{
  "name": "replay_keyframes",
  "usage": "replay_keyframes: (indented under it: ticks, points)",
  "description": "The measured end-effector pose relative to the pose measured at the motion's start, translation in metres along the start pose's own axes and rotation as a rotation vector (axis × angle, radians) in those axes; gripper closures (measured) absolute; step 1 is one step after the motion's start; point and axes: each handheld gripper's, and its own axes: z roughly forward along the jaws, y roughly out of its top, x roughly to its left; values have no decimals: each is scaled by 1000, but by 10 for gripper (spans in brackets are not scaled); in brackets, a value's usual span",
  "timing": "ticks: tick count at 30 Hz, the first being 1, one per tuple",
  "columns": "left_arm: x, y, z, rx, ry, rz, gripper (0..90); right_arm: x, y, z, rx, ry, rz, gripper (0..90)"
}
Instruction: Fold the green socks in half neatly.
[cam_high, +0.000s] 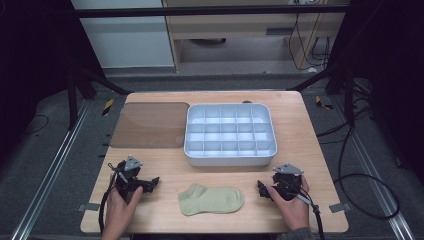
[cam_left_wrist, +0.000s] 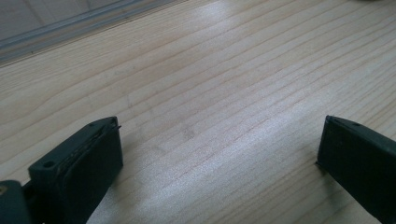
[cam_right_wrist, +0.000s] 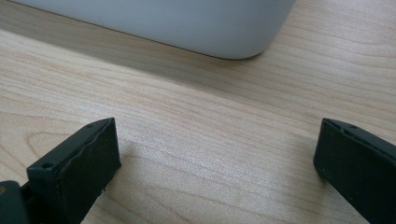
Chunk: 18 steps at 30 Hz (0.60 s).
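A pale green sock (cam_high: 211, 199) lies flat near the front edge of the wooden table (cam_high: 305, 135), between the two hands. Behind it stands a white tray (cam_high: 229, 156) split into several small compartments, all bare. My left gripper (cam_high: 150, 183) rests on the table left of the sock, open, jaws pointing right. In the left gripper view its jaws (cam_left_wrist: 219, 154) stand wide over bare wood. My right gripper (cam_high: 262, 189) sits right of the sock, open, jaws pointing left. The right gripper view shows its jaws (cam_right_wrist: 217, 149) wide apart, with the tray's rounded corner (cam_right_wrist: 224, 32) ahead.
A translucent brown lid (cam_high: 150, 125) lies flat at the back left of the table, beside the tray. Black cables trail on the floor to the right. A metal rail runs along the floor on each side of the table.
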Motion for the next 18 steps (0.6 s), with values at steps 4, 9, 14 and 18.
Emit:
replay_keyframes:
  ticks: [4, 9, 14, 18]
  points:
    - [0, 4, 4, 2, 24, -22, 0, 0, 0, 0, 0, -1, -1, 6]
    - [-2, 5, 5, 3, 45, -45, 0, -1, -1, -1, -8, -3, -9, 27]
    - [-4, 5, 3, 7, 28, -30, 0, 0, -2, -3, -14, 3, -7, 55]
    - [-4, 7, 2, 7, 4, -23, 40, 0, -2, -3, -15, 5, -9, 58]
